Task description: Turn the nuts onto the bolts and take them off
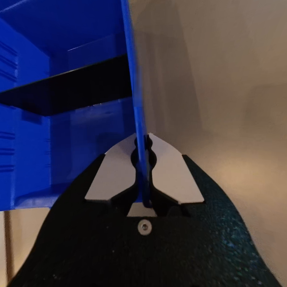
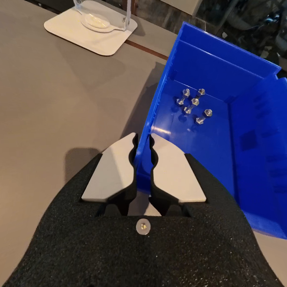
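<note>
A blue plastic bin [image 2: 233,139] stands on the grey-brown table. Several silver bolts with nuts [image 2: 193,104] stand head-down on the bin's floor, near its far left corner. My right gripper [image 2: 143,136] is shut on the bin's left wall at its near end. In the left wrist view my left gripper [image 1: 142,135] is shut on a thin edge of the blue bin [image 1: 132,77]; the bin's inside fills the left of that view, with a black divider [image 1: 65,93] across it. No bolts show there.
A white flat base [image 2: 87,32] with a clear plastic stand on it sits at the far left of the table [image 2: 62,93]. The table's far edge runs behind the bin. Dark clutter lies beyond at the top right. Spacing between my two grippers at the tips: around 50 cm.
</note>
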A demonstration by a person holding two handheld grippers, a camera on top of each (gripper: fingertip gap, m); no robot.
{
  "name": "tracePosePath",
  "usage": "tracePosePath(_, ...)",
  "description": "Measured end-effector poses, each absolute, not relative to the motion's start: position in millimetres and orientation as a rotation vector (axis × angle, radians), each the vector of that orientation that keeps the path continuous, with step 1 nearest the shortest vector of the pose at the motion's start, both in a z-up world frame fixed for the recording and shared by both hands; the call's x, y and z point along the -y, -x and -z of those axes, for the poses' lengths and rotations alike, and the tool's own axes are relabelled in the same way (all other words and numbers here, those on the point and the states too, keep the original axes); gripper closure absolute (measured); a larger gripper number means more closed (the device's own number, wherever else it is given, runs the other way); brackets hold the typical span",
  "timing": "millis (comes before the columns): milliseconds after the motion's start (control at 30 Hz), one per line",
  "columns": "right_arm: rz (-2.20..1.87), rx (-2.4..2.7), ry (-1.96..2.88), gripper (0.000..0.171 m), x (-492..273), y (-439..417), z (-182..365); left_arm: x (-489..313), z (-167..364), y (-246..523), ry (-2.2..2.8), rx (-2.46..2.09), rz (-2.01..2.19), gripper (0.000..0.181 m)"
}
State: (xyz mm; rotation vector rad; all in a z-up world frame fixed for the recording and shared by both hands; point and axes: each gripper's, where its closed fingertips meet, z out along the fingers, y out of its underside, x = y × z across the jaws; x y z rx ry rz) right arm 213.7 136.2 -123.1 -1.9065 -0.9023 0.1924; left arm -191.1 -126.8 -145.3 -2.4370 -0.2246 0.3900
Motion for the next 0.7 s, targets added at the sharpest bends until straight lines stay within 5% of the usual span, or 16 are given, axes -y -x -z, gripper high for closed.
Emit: tracePosePath(700, -0.22, 0.99, 1.837, 0.162, -5.3, -80.5, 121.1, 162.8, 101.9, 192.3, 2.301, 0.217, -0.395, 0.176)
